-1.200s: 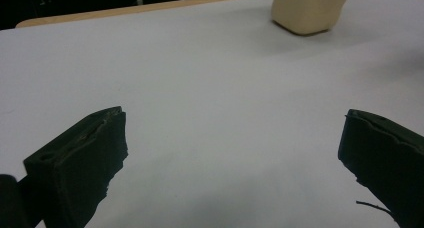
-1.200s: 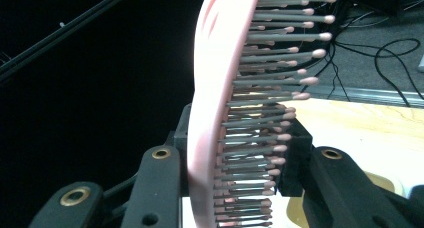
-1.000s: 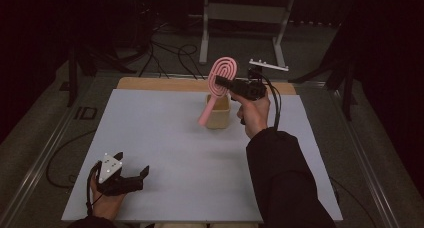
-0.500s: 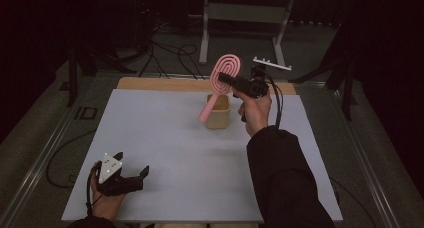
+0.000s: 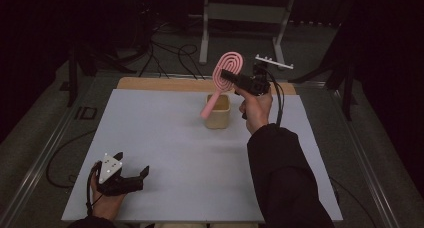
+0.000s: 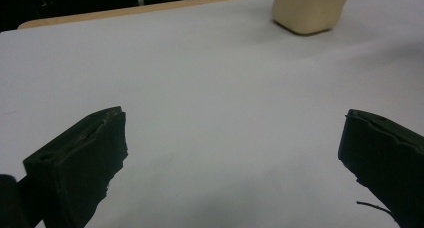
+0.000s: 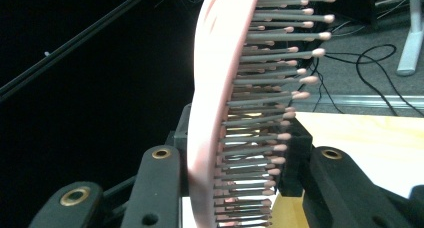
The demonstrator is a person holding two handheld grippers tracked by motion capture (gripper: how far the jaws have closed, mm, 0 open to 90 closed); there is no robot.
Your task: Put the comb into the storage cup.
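Dark surroundings frame a pale grey table (image 5: 165, 153) with a wooden strip along its far edge; cables and a metal stand lie on the floor beyond. One landmark stands toward the far side of the table: a small beige cup (image 5: 218, 113).

Right gripper (image 5: 229, 77) is raised just above and behind the cup, jaws clamped on the head of a pink hairbrush (image 5: 227, 67). In the right gripper view one jaw bears on the smooth back and the other on the bristles (image 7: 260, 103). The handle slants down toward the cup's near-left rim; whether it touches the rim cannot be told.

Left gripper (image 5: 131, 179) rests low, well apart from the cup on the near-left of the table, jaws spread wide with nothing between them.

Risks, as judged:
- Bristles yield under pressure, so the brush may pivot or slip in the clamp.
- A handle lowered off-centre could catch the rim and tip the light cup, since nothing steadies it.
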